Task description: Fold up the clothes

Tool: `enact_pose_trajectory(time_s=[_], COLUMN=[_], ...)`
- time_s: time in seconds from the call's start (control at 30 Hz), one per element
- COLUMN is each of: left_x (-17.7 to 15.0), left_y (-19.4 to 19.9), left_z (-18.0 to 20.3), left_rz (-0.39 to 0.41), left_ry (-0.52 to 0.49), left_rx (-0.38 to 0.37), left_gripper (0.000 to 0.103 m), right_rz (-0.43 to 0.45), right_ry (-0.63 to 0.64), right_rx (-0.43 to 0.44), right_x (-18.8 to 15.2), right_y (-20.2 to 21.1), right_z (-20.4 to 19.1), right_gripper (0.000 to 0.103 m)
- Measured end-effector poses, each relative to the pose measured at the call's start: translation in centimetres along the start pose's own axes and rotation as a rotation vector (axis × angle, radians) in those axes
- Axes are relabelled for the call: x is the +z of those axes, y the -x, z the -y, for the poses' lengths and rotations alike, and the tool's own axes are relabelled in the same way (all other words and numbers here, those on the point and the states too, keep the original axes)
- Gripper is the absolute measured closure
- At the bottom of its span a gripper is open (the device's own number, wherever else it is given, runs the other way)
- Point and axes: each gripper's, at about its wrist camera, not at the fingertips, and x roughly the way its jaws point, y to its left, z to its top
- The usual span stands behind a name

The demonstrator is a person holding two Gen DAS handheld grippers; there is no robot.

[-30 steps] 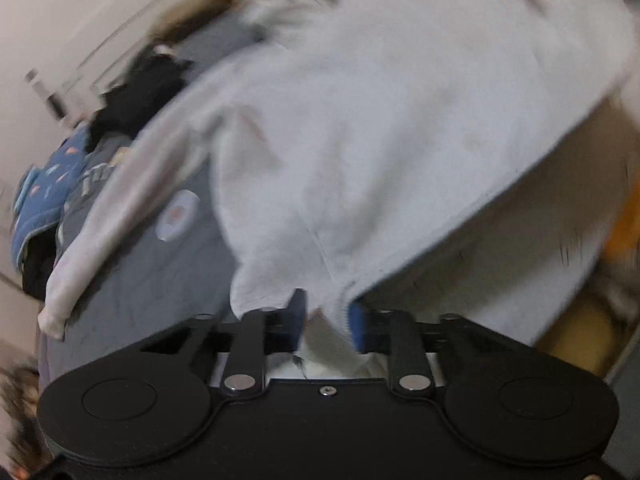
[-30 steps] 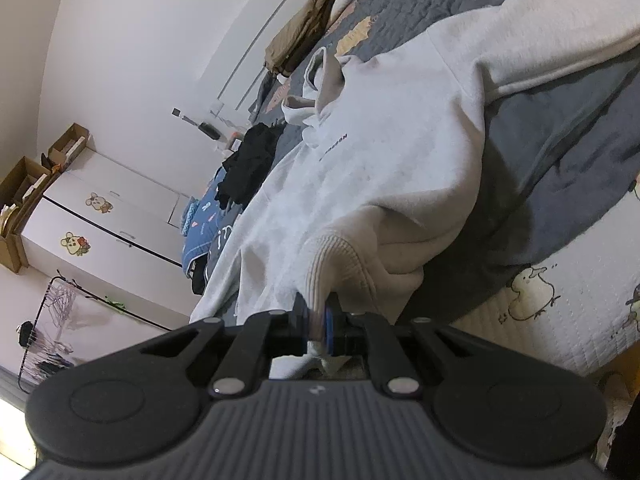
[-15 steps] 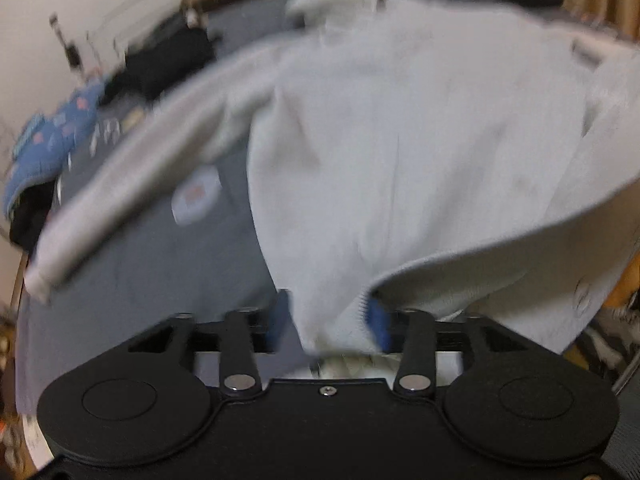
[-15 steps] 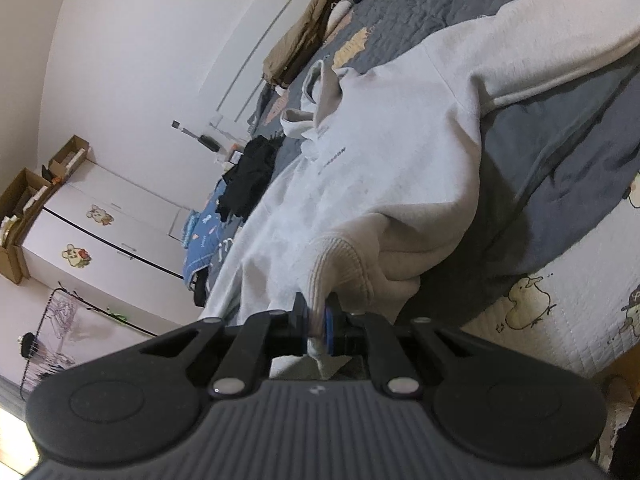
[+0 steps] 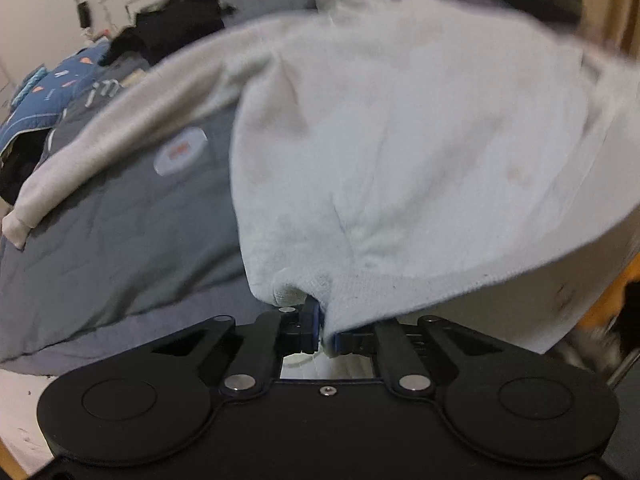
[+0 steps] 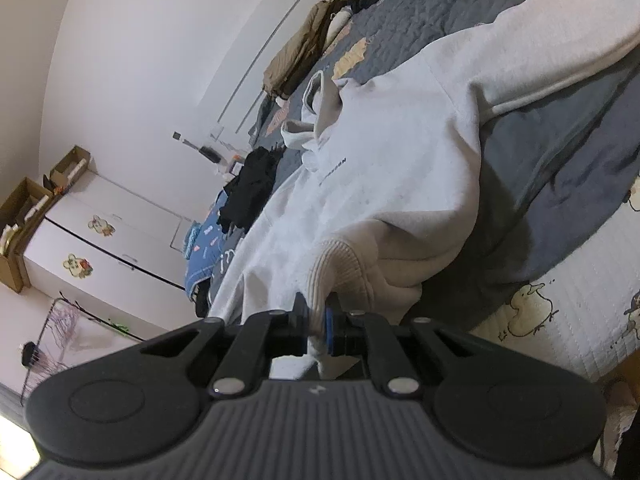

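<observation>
Left wrist: my left tool (image 5: 326, 334) pinches the white hoodie (image 5: 400, 152) hem; its body runs toward 12 o'clock, one sleeve (image 5: 100, 152) trailing to 9 across the bed (image 5: 120, 248) | Right wrist: my right tool (image 6: 316, 330) clamps the ribbed hem; only here the hood (image 6: 316, 120) and chest lettering show at 12.

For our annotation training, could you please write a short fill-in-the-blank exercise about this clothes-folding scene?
1. Both grippers are shut on the hem of a white ____.
2. The right gripper pinches the ribbed hem of the hoodie, which lies on a ____ quilt.
3. The left gripper is ____ on the hem.
4. The black clothes lie ____ the hoodie.

Missing words: hoodie; grey; shut; beside
</observation>
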Motion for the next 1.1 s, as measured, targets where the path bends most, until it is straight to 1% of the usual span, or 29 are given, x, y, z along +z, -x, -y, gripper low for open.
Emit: enact_pose_trajectory(time_s=[0.27,0.33,0.4,0.47,0.5,0.6,0.67,0.8,0.97,1.03,1.1], left_x=[2.1,2.8,3.8,5.1,5.8,7.8,8.9,10.1,11.8,12.4,12.9], left_y=[9.1,10.4,10.8,10.2,9.6,5.9,3.2,-1.0,-4.9,-6.0,-7.4], left_z=[-5.6,-5.9,-5.7,-5.4,-5.2,-4.7,-4.5,-4.6,-5.8,-6.4,-6.8], left_rz=[0.283,0.348,0.391,0.411,0.407,0.344,0.305,0.275,0.271,0.277,0.278], left_ry=[0.298,0.33,0.338,0.333,0.332,0.338,0.354,0.386,0.473,0.511,0.546], left_rx=[-0.311,-0.362,-0.387,-0.376,-0.364,-0.307,-0.291,-0.271,-0.226,-0.211,-0.202], left_gripper=[0.099,0.1,0.1,0.1,0.1,0.1,0.1,0.1,0.1,0.1,0.1], right_rz=[0.032,0.045,0.063,0.081,0.089,0.084,0.067,0.054,0.079,0.085,0.082], right_ry=[-0.04,-0.04,-0.033,-0.024,-0.016,-0.002,-0.007,-0.025,-0.098,-0.115,-0.106], right_rx=[0.067,0.078,0.082,0.084,0.08,0.047,0.02,-0.017,-0.05,-0.081,-0.111], right_x=[0.3,0.5,0.9,1.5,1.9,3.5,4.6,6.8,10.3,11.8,13.1], right_y=[3.8,4.7,5.5,5.6,5.5,3.5,1.5,-2.3,-5.5,-6.8,-8.4], right_z=[-0.4,-0.7,-1.0,-1.3,-1.5,-1.4,-0.9,0.2,2.4,3.1,3.7], right_gripper=[0.095,0.095,0.095,0.095,0.095,0.095,0.095,0.095,0.095,0.095,0.095])
